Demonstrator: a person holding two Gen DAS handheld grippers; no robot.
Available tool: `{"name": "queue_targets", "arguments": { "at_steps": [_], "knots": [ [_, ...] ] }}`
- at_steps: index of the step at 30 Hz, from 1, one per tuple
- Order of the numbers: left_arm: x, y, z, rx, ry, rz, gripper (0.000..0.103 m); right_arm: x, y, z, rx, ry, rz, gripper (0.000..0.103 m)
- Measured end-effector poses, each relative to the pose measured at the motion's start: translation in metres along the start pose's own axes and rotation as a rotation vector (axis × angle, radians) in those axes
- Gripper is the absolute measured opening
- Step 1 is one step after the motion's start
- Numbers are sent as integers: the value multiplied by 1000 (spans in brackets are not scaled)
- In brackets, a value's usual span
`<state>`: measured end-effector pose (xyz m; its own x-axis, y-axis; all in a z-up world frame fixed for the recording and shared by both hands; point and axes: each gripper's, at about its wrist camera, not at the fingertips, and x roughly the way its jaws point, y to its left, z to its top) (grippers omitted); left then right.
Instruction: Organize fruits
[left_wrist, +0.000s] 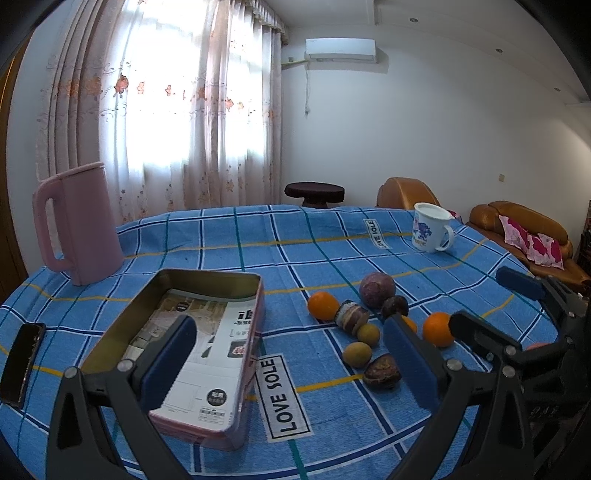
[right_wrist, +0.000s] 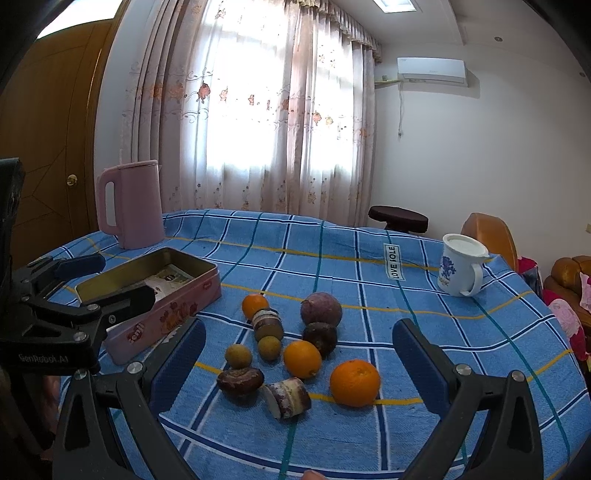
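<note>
Left gripper (left_wrist: 291, 363) wide open, empty, over tin (left_wrist: 192, 332). Right gripper (right_wrist: 299, 360) wide open, empty, above fruits (right_wrist: 295, 347) loose on tablecloth (right_wrist: 424, 332).

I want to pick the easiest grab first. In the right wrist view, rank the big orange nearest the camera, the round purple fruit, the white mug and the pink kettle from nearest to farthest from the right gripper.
From the right gripper:
1. Big orange, between the fingers, toward the right one.
2. Round purple fruit, behind the pile, center.
3. White mug, far right.
4. Pink kettle, far left at the table's back edge.
</note>
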<state>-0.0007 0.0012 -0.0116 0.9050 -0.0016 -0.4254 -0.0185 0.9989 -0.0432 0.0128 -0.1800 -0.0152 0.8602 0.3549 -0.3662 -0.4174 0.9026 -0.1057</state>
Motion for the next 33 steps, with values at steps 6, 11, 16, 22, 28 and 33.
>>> {"name": "queue_targets", "arguments": {
  "at_steps": [6,11,16,22,28,33],
  "knots": [
    [16,-13,-11,14,52,-35,103,2,-35,-14,52,25,-81,102],
    [30,-28,-20,40,100,-75,103,5,-61,-28,117,63,-125,102],
    [47,-45,-26,63,170,-137,102,21,-68,-32,125,116,-110,101],
    [60,-58,-28,86,236,-198,86,45,-61,-33,92,192,-54,84],
    [76,-59,-28,66,311,-238,73,68,-61,-38,110,303,1,77],
    [88,-54,-28,33,350,-265,66,81,-61,-42,119,378,44,63]
  ]
}}
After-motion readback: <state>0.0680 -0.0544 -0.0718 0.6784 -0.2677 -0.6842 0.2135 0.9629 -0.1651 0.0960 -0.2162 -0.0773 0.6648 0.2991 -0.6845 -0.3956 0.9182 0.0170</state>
